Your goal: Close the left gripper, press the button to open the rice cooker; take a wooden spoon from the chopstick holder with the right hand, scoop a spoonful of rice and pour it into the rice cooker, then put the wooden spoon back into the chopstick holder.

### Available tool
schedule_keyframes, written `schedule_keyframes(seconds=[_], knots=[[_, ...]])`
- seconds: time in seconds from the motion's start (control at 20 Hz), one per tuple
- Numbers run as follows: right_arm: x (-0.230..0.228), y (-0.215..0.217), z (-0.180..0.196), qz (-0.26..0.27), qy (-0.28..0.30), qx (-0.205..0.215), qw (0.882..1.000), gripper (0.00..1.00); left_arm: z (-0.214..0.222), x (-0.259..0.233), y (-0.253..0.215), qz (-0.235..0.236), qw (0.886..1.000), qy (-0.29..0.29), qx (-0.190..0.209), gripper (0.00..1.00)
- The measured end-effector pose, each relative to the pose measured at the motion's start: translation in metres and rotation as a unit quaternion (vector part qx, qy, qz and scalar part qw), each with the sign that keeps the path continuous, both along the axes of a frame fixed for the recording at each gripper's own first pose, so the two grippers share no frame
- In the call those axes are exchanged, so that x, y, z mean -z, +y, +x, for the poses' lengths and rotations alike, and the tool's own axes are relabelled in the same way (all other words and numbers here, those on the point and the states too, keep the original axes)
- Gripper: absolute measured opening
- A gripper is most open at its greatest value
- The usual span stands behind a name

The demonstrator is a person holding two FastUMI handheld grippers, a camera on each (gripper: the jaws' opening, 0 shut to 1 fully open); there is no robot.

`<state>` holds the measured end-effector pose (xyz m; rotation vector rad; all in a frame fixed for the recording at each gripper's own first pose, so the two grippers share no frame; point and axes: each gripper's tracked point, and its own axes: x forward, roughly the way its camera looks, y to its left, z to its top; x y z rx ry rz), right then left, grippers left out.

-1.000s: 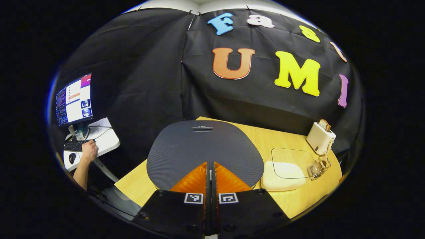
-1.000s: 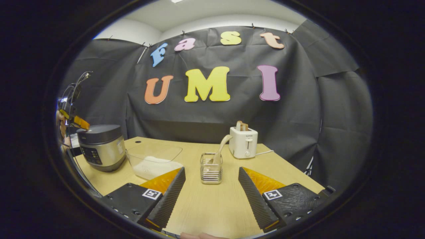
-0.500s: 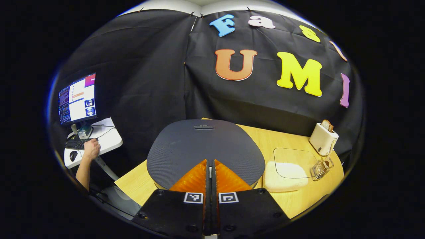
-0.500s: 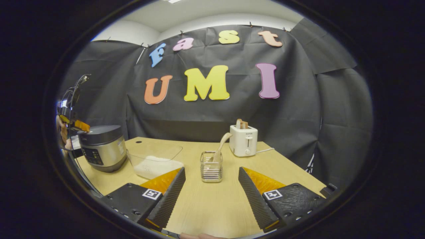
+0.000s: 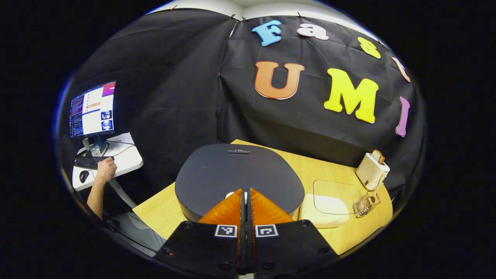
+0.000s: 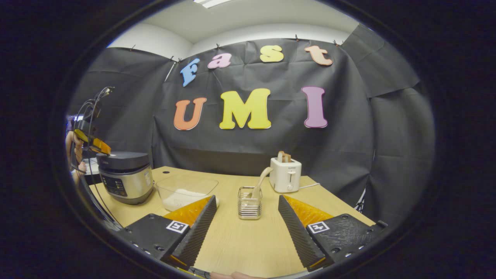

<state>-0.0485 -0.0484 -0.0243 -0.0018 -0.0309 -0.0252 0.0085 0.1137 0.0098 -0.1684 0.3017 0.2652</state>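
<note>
Left gripper (image 5: pixel 245 190) over rice cooker (image 5: pixel 239 176) lid; right gripper (image 6: pixel 246 205) waiting above counter (image 6: pixel 248 244).

Left gripper view: fingers pressed together, nothing between them, tips at the lid's near edge, where a small pale button (image 5: pixel 231 193) peeks out at 6 o'clock on the lid. Whether the tips touch it, cannot tell. Lid down. Clear rice container (image 5: pixel 329 203) sits at 3 o'clock from the cooker, just beside it; wire chopstick holder (image 5: pixel 365 202) past that, toaster (image 5: pixel 372 170) behind. Right gripper view: jaws wide apart, holding nothing, chopstick holder (image 6: pixel 250 197) framed between the fingers and well ahead. Wooden spoon (image 6: pixel 260 179) stands in it, handle leaning toward 1 o'clock. Rice container (image 6: pixel 186 188) at 9 o'clock of the holder, cooker (image 6: pixel 124 176) farther left with the left gripper (image 6: pixel 101 148) at its top edge. Toaster (image 6: pixel 286 175) at 1 o'clock.
</note>
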Motion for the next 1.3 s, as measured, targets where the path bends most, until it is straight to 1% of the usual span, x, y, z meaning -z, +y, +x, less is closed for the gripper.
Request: schedule_keyframes(seconds=[0.1,0.15,0.2,0.3,0.4,0.45,0.5,0.55,0.6,0.65,0.7,0.85,0.95,1.05,1.2,1.3], knots=[[-0.002,-0.004,0.0,-0.003,-0.004,0.006,1.0,0.96,-0.003,-0.029,-0.007,0.029,0.998,-0.057,-0.002,0.04],[-0.001,-0.005,-0.001,-0.003,-0.004,0.007,1.0,0.95,-0.007,-0.04,-0.014,0.039,0.996,-0.08,0.001,0.11],[0.0,-0.008,0.0,-0.001,-0.002,0.009,1.0,0.95,-0.006,-0.039,-0.024,0.036,0.996,-0.08,0.01,0.22],[0.002,-0.011,0.002,0.006,0.003,0.011,1.0,0.96,-0.015,-0.035,-0.041,0.046,0.996,-0.073,0.026,0.61],[0.005,-0.01,0.003,0.009,0.006,0.009,1.0,0.95,-0.021,-0.032,-0.042,0.078,0.994,-0.074,0.021,0.75],[0.006,-0.01,0.004,0.01,0.008,0.007,1.0,0.95,-0.021,-0.032,-0.044,0.089,0.993,-0.076,0.019,0.8],[0.008,-0.01,0.007,0.009,0.01,0.006,1.0,0.95,-0.021,-0.031,-0.049,0.094,0.992,-0.082,0.021,0.87],[0.011,-0.01,0.012,0.007,0.014,0.006,1.0,0.95,-0.022,-0.028,-0.053,0.09,0.992,-0.085,0.024,0.9],[0.014,-0.012,0.017,0.006,0.019,0.007,1.0,0.94,-0.021,-0.026,-0.058,0.081,0.992,-0.091,0.029,0.91],[0.013,-0.013,0.023,0.006,0.023,0.008,1.0,0.95,-0.02,-0.025,-0.061,0.073,0.992,-0.095,0.034,0.87],[0.013,-0.014,0.029,0.006,0.025,0.008,1.0,0.96,-0.022,-0.024,-0.063,0.066,0.992,-0.1,0.039,1.0],[0.007,-0.018,0.059,0.003,0.031,0.01,0.999,0.95,-0.022,-0.019,-0.067,0.058,0.992,-0.106,0.045,1.0],[0.006,-0.023,0.088,-0.001,0.044,0.016,0.999,0.95,-0.022,-0.015,-0.067,0.062,0.991,-0.104,0.05,1.0],[0.004,-0.027,0.122,0.003,0.057,0.016,0.998,0.96,-0.021,-0.014,-0.065,0.073,0.99,-0.107,0.049,1.0],[0.006,-0.032,0.172,0.019,0.086,0.012,0.996,0.96,-0.017,-0.022,-0.064,0.09,0.986,-0.128,0.051,1.0],[0.007,-0.036,0.205,0.029,0.104,0.01,0.994,0.94,-0.014,-0.022,-0.061,0.095,0.985,-0.136,0.048,1.0]])
